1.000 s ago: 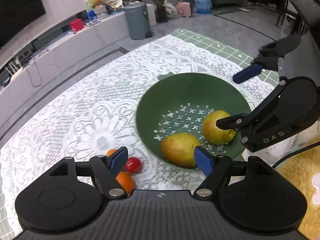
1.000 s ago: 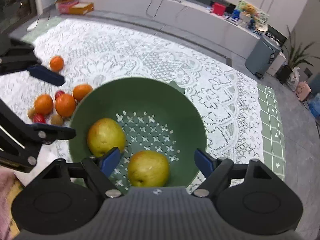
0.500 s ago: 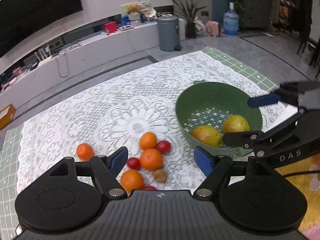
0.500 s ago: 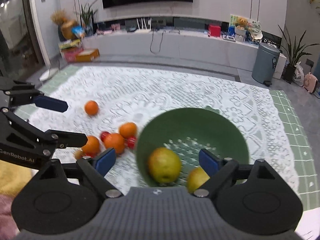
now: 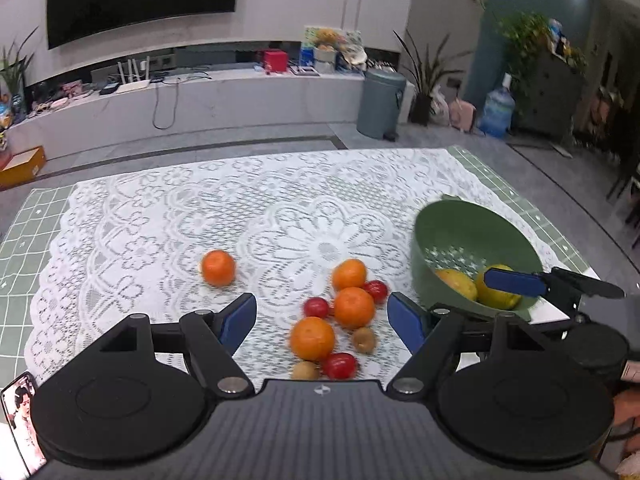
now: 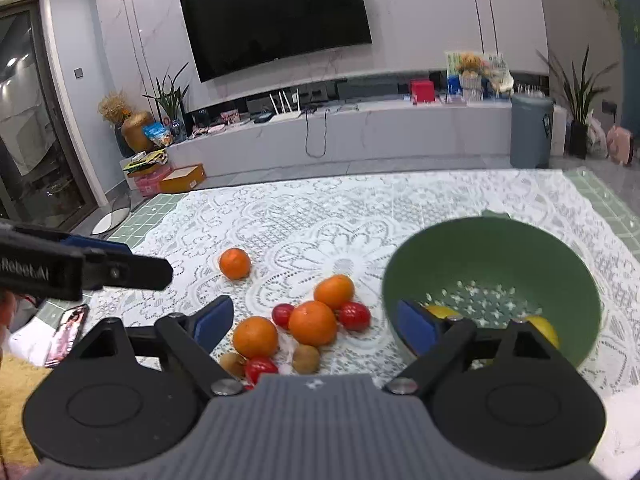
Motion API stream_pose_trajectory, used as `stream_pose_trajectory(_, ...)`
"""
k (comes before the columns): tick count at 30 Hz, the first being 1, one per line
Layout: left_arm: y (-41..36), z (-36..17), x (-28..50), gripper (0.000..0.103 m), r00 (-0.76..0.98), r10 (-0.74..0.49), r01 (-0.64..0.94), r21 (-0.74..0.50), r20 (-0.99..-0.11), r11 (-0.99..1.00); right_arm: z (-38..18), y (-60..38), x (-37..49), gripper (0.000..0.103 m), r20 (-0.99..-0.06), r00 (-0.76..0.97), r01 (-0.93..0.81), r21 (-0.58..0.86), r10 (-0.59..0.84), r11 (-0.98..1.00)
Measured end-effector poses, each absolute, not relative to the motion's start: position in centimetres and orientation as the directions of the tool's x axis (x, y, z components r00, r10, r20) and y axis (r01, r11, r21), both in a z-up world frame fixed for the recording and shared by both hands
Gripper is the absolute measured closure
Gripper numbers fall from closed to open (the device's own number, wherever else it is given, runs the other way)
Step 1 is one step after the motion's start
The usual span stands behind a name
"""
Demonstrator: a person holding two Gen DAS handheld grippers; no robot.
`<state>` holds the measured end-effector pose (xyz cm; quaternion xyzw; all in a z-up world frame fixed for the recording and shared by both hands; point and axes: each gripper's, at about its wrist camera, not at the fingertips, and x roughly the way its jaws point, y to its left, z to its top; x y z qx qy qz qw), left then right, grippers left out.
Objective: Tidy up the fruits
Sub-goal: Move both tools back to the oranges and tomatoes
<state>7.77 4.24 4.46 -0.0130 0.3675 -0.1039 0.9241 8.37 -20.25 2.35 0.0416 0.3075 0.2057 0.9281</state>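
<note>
Three oranges point(image 5: 353, 307), small red fruits point(image 5: 316, 307) and brown kiwis point(image 5: 364, 339) lie bunched on the lace tablecloth. One orange point(image 5: 218, 267) lies apart to the left. A green colander point(image 5: 440, 236) to the right holds two yellow pears point(image 5: 458, 284). My left gripper point(image 5: 322, 317) hovers open just short of the bunch, holding nothing. My right gripper point(image 6: 316, 322) hangs over the same bunch point(image 6: 313, 322) beside the colander point(image 6: 500, 240); its jaws are closing slightly with nothing gripped. One of its blue-padded fingers point(image 5: 514, 283) shows over the colander's near rim.
A phone point(image 6: 66, 334) lies at the table's near left corner beside a yellow cloth point(image 6: 16, 400). The left gripper's fingers point(image 6: 120, 272) cross the left of the right wrist view. Green checked cloth point(image 5: 32, 232) borders the lace; bare floor lies beyond the far edge.
Both views have swung away from the colander to the loose fruit on its left. The colander now sits at the right of each view. Both grippers stay empty.
</note>
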Motion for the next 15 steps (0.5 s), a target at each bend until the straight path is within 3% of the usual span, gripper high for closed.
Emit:
stream_pose_trajectory(9,9.0,1.7,8.4,0.017,0.721,-0.211,0.097,-0.205,-0.66,0.974,-0.5,-16.1,7.8,0.028,-0.546,0.76,-0.383,0.062,0.353,0.922)
stream_pose_trajectory(15,8.6,-0.8,9.4,0.022,0.699,-0.238,0.111,-0.226,-0.674,0.968,-2.3,-15.2,9.0,0.043,-0.587,0.734,-0.388,0.051,0.342,0.92)
